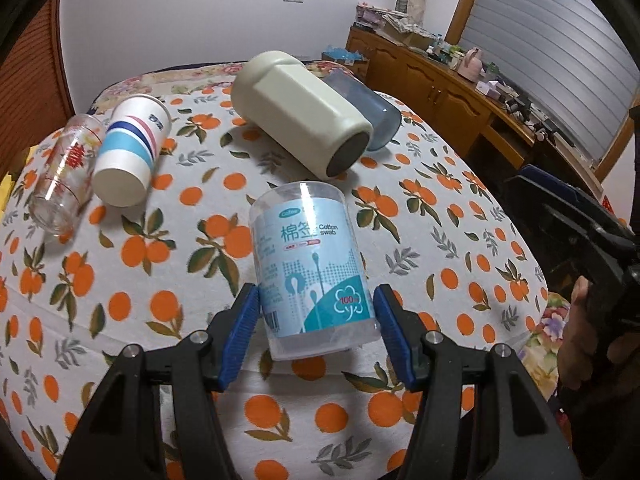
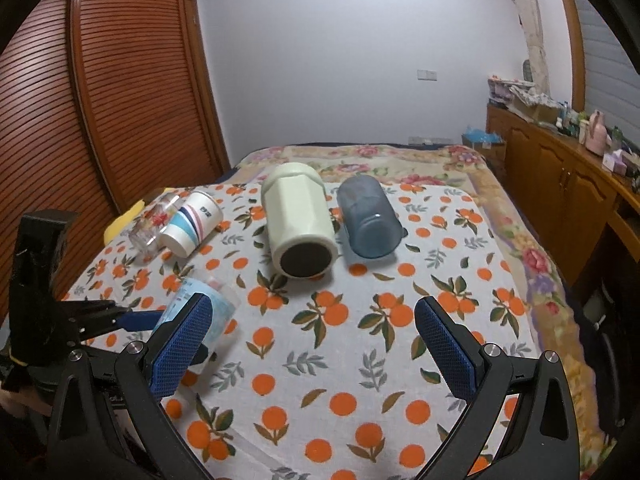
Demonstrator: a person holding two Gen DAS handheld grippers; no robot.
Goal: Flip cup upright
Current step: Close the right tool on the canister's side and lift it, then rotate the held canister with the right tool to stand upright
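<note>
A clear cotton swab tub with a blue label lies tilted on the orange-print cloth. My left gripper is open, its blue pads on either side of the tub's lower end, with a gap on the right side. The tub also shows in the right wrist view, partly hidden behind my right gripper's left finger. My right gripper is open and empty above the cloth. A cream cup, a blue translucent cup, a striped paper cup and a glass all lie on their sides.
The cloth covers a bed with a floral blanket. A wooden cabinet with clutter stands along the right. A slatted wooden door is at the left. A yellow item lies by the bed's left edge.
</note>
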